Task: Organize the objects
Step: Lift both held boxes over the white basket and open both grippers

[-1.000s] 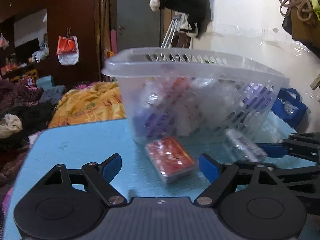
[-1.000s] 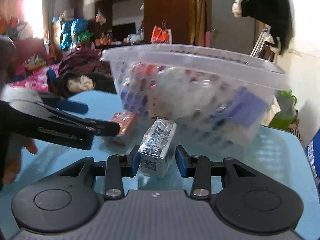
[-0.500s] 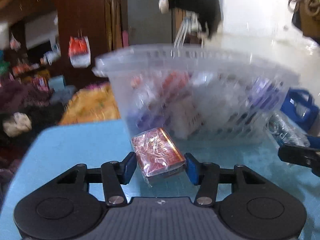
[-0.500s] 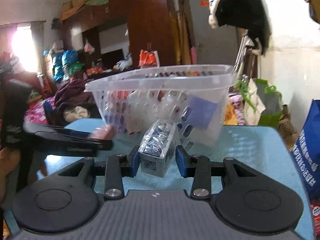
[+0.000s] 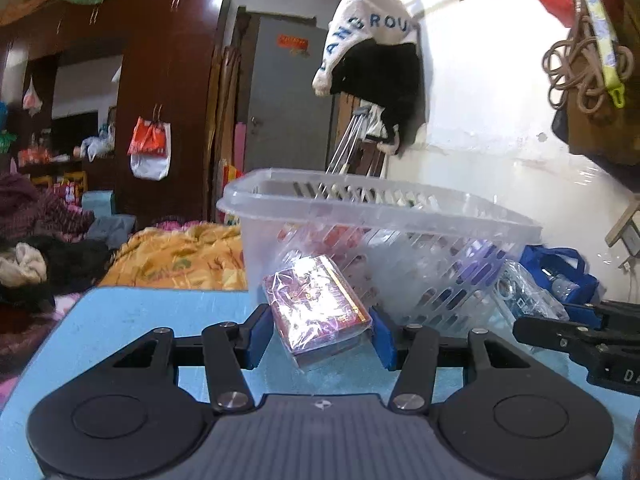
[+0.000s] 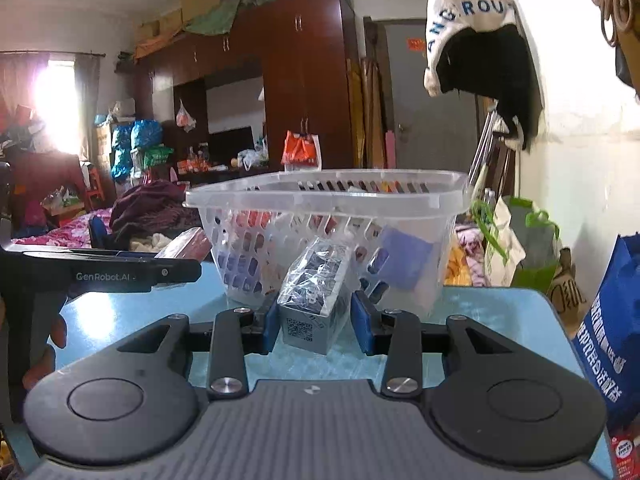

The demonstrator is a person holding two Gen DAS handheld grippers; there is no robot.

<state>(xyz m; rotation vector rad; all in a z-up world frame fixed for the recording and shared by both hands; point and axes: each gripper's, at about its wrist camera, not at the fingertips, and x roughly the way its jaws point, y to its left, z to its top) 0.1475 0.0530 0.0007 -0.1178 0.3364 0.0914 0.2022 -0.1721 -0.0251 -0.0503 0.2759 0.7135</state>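
My left gripper [image 5: 318, 332] is shut on a red box wrapped in clear plastic [image 5: 314, 304], held just above the blue table [image 5: 132, 316]. Behind it stands a clear slotted plastic basket [image 5: 376, 216] with several packets inside. My right gripper [image 6: 318, 320] is shut on a grey-and-blue box in clear wrap [image 6: 314, 292], also in front of the basket [image 6: 328, 200]. In the left wrist view the right gripper's fingers [image 5: 560, 330] and their box [image 5: 524, 292] show at the right. In the right wrist view the left gripper's black arm [image 6: 120, 272] and a hand [image 6: 44, 348] are at the left.
A blue bag [image 6: 612, 332] stands at the table's right edge. Behind the table lie an orange blanket [image 5: 180, 256] and piled clothes [image 5: 36, 240]. A white wall with hanging garments [image 5: 380, 64] is at the right, with a dark wardrobe [image 5: 160, 80] farther back.
My left gripper closed on the red box, which lay on the table, and lifted it. Both grippers tilted upward; the basket now sits lower and farther in both views.
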